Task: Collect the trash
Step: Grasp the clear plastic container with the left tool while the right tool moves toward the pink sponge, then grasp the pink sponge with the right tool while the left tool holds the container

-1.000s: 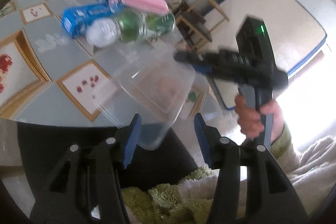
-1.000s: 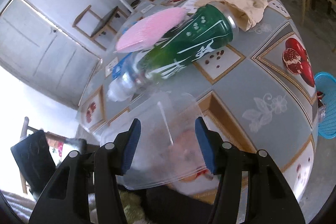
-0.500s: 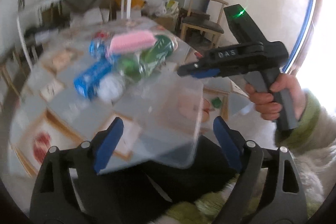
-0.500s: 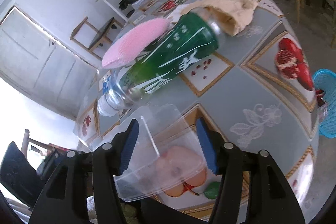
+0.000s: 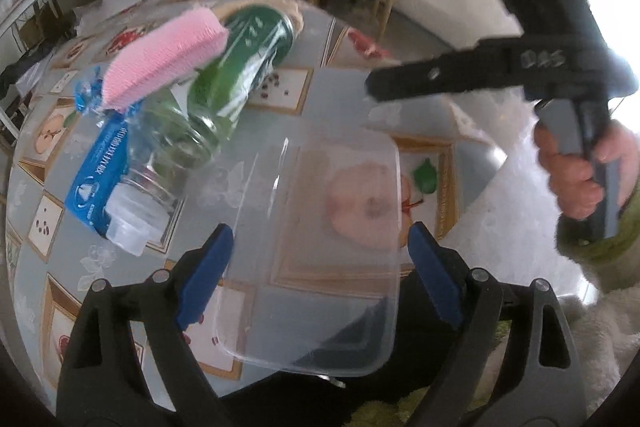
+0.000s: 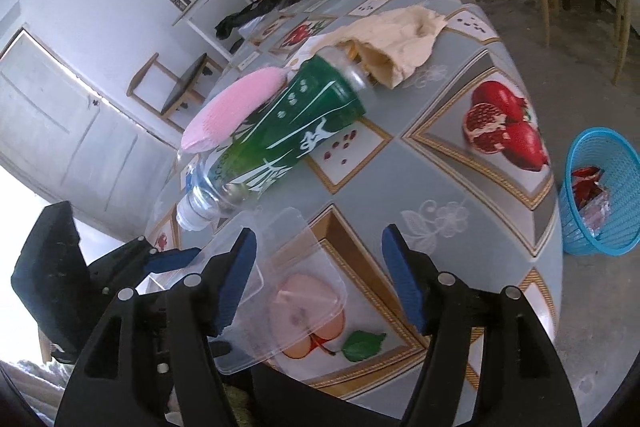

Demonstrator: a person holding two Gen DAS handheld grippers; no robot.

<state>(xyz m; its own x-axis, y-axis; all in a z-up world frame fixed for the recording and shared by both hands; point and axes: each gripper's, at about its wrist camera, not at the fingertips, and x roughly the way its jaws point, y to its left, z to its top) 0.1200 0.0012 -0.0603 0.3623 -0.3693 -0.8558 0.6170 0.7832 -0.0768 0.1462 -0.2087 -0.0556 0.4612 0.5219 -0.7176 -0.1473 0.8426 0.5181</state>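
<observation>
Left wrist view. My left gripper (image 5: pixel 318 269) stands with its blue-padded jaws spread wide, having just been opening. The clear, shallow rectangular plastic container (image 5: pixel 316 247) lies between them at the near edge of the grey fruit-patterned tablecloth (image 5: pixel 404 107). Its near end overhangs the table edge. The left pad sits just beside the container's left rim and the right pad just beside its right rim; neither visibly presses it, so I grip nothing. Beyond the left pad lies a clear plastic bottle with a green label (image 5: pixel 208 103), on its side, its white cap pointing toward me. A pink textured sponge (image 5: pixel 164 63) rests on top of the bottle, and a blue printed wrapper (image 5: pixel 96 171) lies beside the bottle's neck. At upper right, a hand (image 5: pixel 580 175) in a green sleeve holds my right gripper above the container's far corner.

Right wrist view. My right gripper (image 6: pixel 318 277) is also parted, its jaws having just been opening further. The clear container (image 6: pixel 280 291) lies low between the pads, nearer the left one; whether that pad touches its rim I cannot tell, and the right pad stands clear of it. The green-labelled bottle (image 6: pixel 292 135) lies beyond the jaws, apart from them, with the pink sponge (image 6: pixel 232 115) on it and a beige crumpled cloth (image 6: pixel 396 43) at its base. A blue plastic mesh basket (image 6: pixel 600 195) stands on the floor at right, holding red wrappers. My left gripper's black body (image 6: pixel 100 287) shows at lower left.
</observation>
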